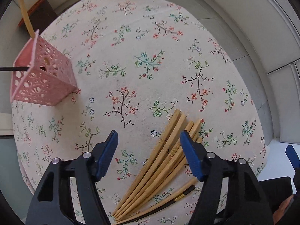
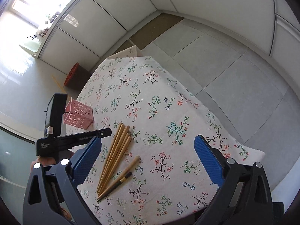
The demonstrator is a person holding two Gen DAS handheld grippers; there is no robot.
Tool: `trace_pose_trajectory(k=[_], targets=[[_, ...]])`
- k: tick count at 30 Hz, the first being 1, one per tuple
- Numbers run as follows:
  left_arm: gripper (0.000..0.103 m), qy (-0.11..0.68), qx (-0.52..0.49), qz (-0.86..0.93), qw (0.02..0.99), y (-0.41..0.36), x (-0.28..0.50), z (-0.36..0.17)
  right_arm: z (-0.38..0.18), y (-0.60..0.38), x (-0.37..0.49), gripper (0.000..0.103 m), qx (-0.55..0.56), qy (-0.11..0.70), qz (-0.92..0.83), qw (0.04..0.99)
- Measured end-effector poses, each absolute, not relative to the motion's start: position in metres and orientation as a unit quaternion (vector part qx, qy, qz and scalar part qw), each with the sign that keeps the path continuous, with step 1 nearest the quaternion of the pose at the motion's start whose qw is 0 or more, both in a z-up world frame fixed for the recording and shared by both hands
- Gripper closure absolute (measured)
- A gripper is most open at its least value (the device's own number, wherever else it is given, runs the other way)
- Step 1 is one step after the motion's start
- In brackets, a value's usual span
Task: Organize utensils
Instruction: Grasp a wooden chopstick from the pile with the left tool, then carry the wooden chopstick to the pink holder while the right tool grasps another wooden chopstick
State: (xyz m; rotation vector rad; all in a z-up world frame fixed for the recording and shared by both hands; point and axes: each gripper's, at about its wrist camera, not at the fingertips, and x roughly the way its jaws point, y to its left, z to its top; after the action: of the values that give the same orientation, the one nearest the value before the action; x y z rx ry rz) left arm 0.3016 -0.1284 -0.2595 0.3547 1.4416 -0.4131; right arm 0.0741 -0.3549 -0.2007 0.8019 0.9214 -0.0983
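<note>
light: bright daylight, window blown out | shadows: soft | focus: sharp | edges: heavy fisheye bend, dark corners

Cloth beyond chopsticks bare; pink holder blocks left edge.

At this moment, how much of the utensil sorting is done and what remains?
Barely begun. The pink holder already has a dark stick and a pale one in it. The left gripper is open above the bamboo chopsticks, holding nothing; the right gripper is open too. The whole bundle plus the dark-tipped chopstick still lie on the tablecloth.
</note>
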Motion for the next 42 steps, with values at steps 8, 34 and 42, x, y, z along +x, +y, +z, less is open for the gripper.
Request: trace_pose_trajectory(k=[8,34,42], targets=[[0.059,0.663,0.172,-0.193,0.702,-0.139,0.307,-0.281,-0.21,-0.365,0.076,0.007,0.402,0.442,-0.052,0.8],[0.096,0.539,0.108,-0.199,0.812,-0.048,0.279,-0.189,-0.26,-0.267,0.131,0.029,0.353,0.606,-0.1,0.706],[0.096,0.504,0.084,-0.197,0.837,-0.015,0.264,-0.153,-0.274,-0.236,0.153,0.056,0.333,0.63,-0.163,0.683]])
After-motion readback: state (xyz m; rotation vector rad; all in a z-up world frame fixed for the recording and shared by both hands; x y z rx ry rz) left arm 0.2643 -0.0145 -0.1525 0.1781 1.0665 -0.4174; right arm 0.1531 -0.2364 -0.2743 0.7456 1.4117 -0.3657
